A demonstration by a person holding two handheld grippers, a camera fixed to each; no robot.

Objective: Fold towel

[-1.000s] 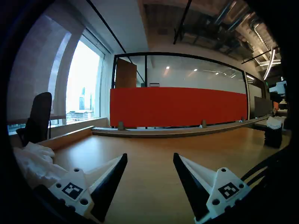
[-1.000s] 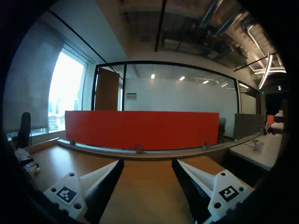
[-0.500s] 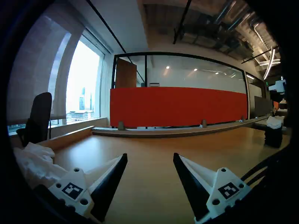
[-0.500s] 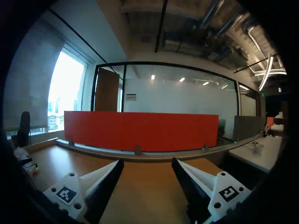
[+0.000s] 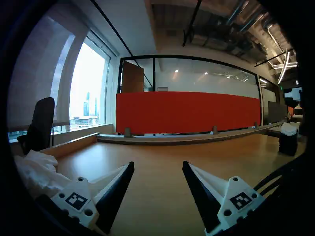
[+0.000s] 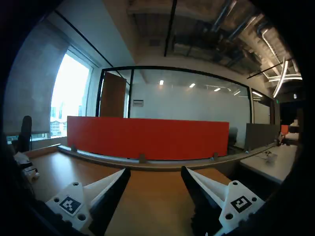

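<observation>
Left tool (image 5: pixel 156 165): fingers spread wide, nothing between them; both fingertips sit low over the bare wooden worktop (image 5: pixel 165 149) and point toward its far edge; whether they touch the surface cannot be told.

Towel (image 5: pixel 37 175): white, crumpled in an unfolded heap at the left edge of the worktop; just beside the left-hand finger of this tool and partly hidden behind it; whether finger and towel touch cannot be told.

Black box (image 5: pixel 288 143) with a white top: near the right edge of the worktop, well apart from the towel.

Red divider (image 5: pixel 189 112): upright along the far edge of the worktop, on small grey feet.

Black chair (image 5: pixel 39 126): beyond the left edge of the worktop, in front of the window (image 5: pixel 88 92).

Right tool (image 6: pixel 154 171): fingers likewise spread, holding nothing; aimed across the worktop toward the red divider at the far edge; bare wood shows between the fingers.

Small white-and-black object (image 6: pixel 24 167): at the far left of the worktop in the right gripper view; too small and too close to the picture's rim to identify.

White desk (image 6: pixel 271 165): beyond the right edge of the worktop, set apart from it by a dark gap; the items on it are too small to tell.
</observation>
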